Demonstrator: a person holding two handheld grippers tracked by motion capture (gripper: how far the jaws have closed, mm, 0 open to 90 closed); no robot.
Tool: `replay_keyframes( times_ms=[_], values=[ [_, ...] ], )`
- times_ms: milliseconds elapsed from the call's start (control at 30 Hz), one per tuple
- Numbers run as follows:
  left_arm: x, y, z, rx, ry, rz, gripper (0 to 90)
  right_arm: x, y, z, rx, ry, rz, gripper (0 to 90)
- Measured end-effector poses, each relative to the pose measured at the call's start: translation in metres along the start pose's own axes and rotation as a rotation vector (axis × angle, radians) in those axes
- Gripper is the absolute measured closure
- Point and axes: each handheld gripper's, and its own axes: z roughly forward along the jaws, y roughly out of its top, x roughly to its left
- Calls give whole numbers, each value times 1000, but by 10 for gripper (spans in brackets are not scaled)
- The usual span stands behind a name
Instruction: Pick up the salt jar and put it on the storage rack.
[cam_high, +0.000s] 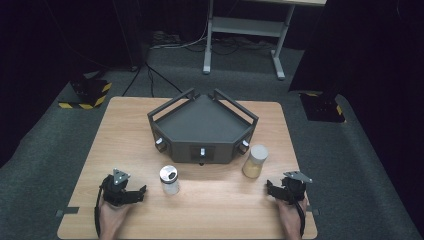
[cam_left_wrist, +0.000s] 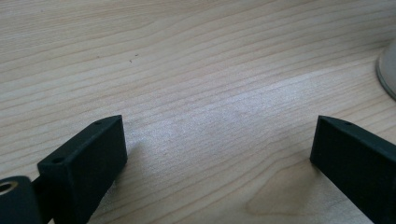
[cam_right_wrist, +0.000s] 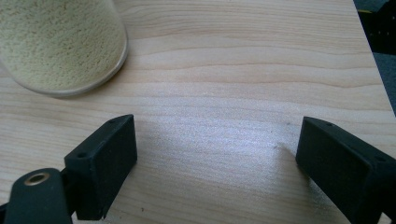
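On the wooden table a dark five-sided tray with rails and knobs stands at the middle back. In front of it are a small clear jar with a silver lid and a taller jar of yellowish grains. My left gripper rests near the front left, open, bare wood between its jaws, the silver-lidded jar's base off to its right. My right gripper sits at the front right, open and empty, just short of the grain jar.
Beyond the table lie grey carpet, a white desk frame with cables, and two black-and-yellow striped bases. Bare wood stretches between the two grippers along the front edge.
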Motion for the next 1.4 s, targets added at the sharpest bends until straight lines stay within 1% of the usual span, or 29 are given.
replay_keyframes(
  times_ms=[400,533,633,700,867,933,1033,1100,1233,1267,1400],
  values=[
    [-3,1,0,4,10,-4,30,0,0,0,1,0,1,120],
    [-4,1,0,4,13,-7,31,-1,2,1,11,11,-8,85],
    [-3,1,0,6,10,-4,30,-1,2,1,11,12,-8,84],
    [-2,2,-1,12,5,-2,29,-1,2,1,11,12,-8,84],
    [4,0,-5,7,-20,-23,21,-1,3,1,15,15,-12,69],
    [5,1,-6,9,-25,-21,20,-2,3,1,16,16,-13,65],
    [5,2,-9,8,-28,-13,18,0,3,1,16,10,-6,61],
    [4,3,-12,0,-36,-4,16,1,3,1,15,6,-2,61],
    [2,5,-15,3,-52,18,15,1,3,1,16,5,1,61],
    [2,5,-16,3,-56,17,16,1,3,1,16,4,0,61],
    [6,5,-18,3,-92,28,16,2,2,1,15,3,-1,61]
  ],
)
